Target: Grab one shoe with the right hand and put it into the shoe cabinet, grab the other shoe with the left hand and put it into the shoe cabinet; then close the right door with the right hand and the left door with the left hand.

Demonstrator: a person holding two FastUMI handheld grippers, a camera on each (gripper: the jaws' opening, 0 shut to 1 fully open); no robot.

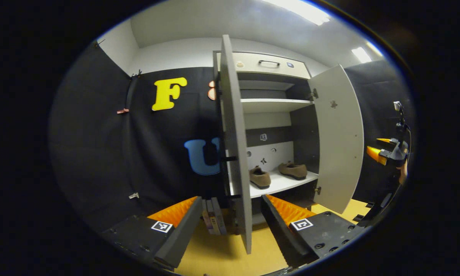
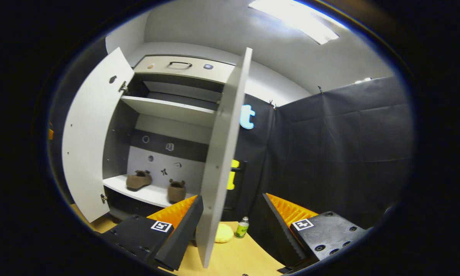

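The shoe cabinet (image 1: pixel 270 115) is a tall box of flat, smooth, pale grey panels with a darker inside and white shelves. Both of its doors stand open. In the left gripper view the left door (image 1: pixel 235 145) is seen nearly edge-on, a thin matte slab, and the right door (image 1: pixel 339 138) swings out wide, with its plain inner face showing. In the right gripper view the right door (image 2: pixel 220 161) is the edge-on slab.

On the cabinet's lower shelf (image 1: pixel 281 184) sit two brown shoes with a soft, suede-like look and low rounded toes: the left shoe (image 1: pixel 260 177) and the right shoe (image 1: pixel 293 170), near each other but apart.

The left tongs (image 1: pixel 232 220) gape wide and hold nothing; the left door's lower edge stands between the ribbed fingers. The right tongs (image 2: pixel 234 220) are likewise spread and empty, with the right door's edge between them.

The left gripper view alone catches a row of slim books (image 1: pixel 214 216) standing by the cabinet's foot. The right gripper view alone shows a yellow rounded sponge-like lump (image 2: pixel 223 233) and a small green bottle (image 2: pixel 242 228) on the yellow surface (image 2: pixel 234 257) right of the cabinet.
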